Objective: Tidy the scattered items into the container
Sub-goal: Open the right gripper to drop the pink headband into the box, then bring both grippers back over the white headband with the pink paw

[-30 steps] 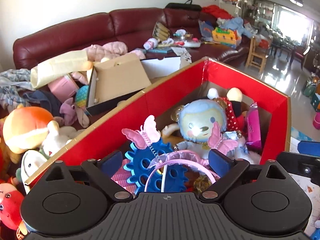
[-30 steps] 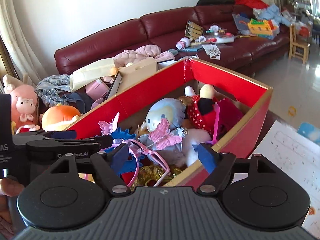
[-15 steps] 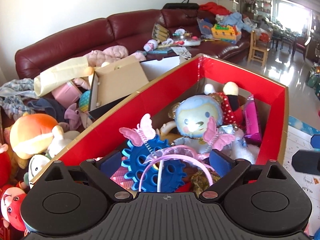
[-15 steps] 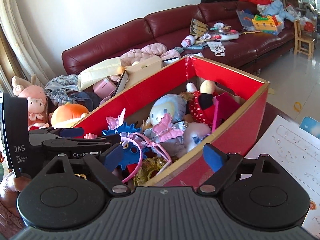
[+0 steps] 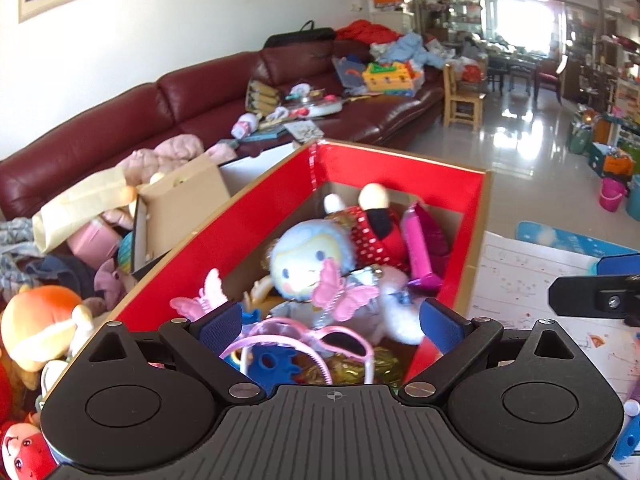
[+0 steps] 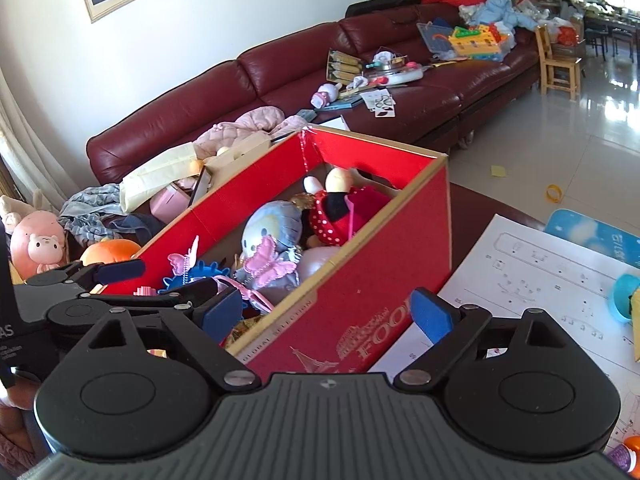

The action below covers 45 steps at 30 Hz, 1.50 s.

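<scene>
The red cardboard box (image 5: 400, 162) holds a pale blue plush (image 5: 308, 264), a red spotted plush (image 5: 372, 232), a pink butterfly headband (image 5: 280, 334) and a blue gear (image 5: 276, 364). My left gripper (image 5: 331, 326) hangs open over the box's near end, above the headband and gripping nothing. My right gripper (image 6: 327, 314) is beside it over the box's (image 6: 380, 280) outer right wall. Its jaws are opening, with only that wall behind them. The left gripper's fingers (image 6: 120, 271) show at the left of the right wrist view.
Plush toys (image 5: 36, 320) and an open brown carton (image 5: 180, 208) lie left of the box. A printed white sheet (image 6: 540, 280) and a teal toy (image 6: 624, 296) lie on the table to its right. A cluttered maroon sofa (image 6: 280, 76) stands behind.
Both grippers have drawn back and to the right from the box. The right gripper's jaws have spread wider and now frame the box's outer wall instead of its contents.
</scene>
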{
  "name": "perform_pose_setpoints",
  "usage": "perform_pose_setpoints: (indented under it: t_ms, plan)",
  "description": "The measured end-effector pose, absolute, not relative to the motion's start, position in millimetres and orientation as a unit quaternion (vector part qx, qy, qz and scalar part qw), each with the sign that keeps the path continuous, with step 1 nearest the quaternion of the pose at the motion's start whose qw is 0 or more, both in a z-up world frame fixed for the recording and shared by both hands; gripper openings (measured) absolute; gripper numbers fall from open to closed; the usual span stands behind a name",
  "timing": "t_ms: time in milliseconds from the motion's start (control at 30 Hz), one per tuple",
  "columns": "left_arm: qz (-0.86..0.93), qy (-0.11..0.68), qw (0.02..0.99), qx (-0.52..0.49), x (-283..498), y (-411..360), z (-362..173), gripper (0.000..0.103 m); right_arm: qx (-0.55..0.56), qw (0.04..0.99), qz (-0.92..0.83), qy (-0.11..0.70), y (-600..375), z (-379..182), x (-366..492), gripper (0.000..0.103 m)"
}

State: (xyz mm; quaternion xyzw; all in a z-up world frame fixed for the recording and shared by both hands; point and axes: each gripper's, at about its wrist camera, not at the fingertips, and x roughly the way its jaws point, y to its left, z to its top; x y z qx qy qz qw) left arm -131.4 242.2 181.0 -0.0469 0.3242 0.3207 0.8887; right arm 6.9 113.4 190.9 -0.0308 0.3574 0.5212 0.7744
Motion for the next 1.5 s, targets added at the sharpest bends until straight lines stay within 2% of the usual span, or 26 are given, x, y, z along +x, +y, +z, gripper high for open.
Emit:
perform_pose_setpoints:
  t_ms: [200,400,667,733,867,1067,1500]
  plan:
    - [0.286,0.33,0.899,-0.016,-113.2,212.0,182.0,0.101,-0.027,0.797,0.476,0.371,78.3,170.4,24.9,0.096]
    - [0.233,0.345,0.909,0.023,-85.9,168.6,169.1,0.102,0.019,0.81,0.397,0.432,22.5,127.6,53.3,0.096]
    - [0.151,0.405,0.898,0.081,-33.3,112.7,103.8,0.103,0.04,0.81,0.308,0.497,-37.7,66.8,66.3,0.095]
    - [0.143,0.425,0.888,0.102,-19.7,105.7,80.1,0.102,0.021,0.816,0.3,0.494,-43.1,59.9,63.8,0.091]
    - [0.137,0.472,0.863,0.116,5.5,106.8,33.7,0.101,0.012,0.81,0.295,0.507,-48.0,44.5,61.6,0.09]
    - [0.135,0.5,0.849,0.104,23.9,118.1,-3.5,0.101,0.012,0.793,0.29,0.535,-45.1,23.8,60.4,0.09]
    - [0.139,0.518,0.839,0.089,47.9,140.7,-30.4,0.101,-0.02,0.784,0.297,0.545,-11.9,2.8,62.1,0.09]
